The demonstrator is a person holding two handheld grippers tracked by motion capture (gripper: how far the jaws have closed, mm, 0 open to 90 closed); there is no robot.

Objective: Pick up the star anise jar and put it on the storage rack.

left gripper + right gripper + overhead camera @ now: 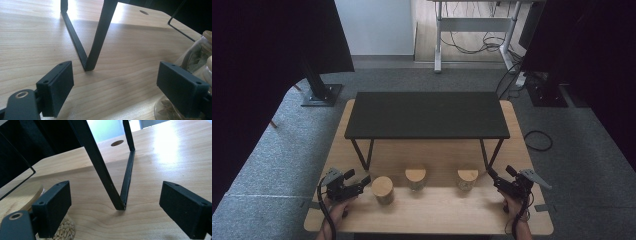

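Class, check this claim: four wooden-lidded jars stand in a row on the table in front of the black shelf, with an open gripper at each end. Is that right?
Not quite: the high view shows three jars, not four. The rest holds: they stand before the black shelf, with the left gripper and right gripper open at either end.

Both hands hold the left gripper (362,181) and right gripper (493,176) low, fingers spread.

High view overhead, facing forward; gripper views low, close, sharing table (432,205).

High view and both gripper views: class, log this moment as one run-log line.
left gripper: open, beside left jar | right gripper: open, beside right jar | middle jar: untouched | black shelf: bare
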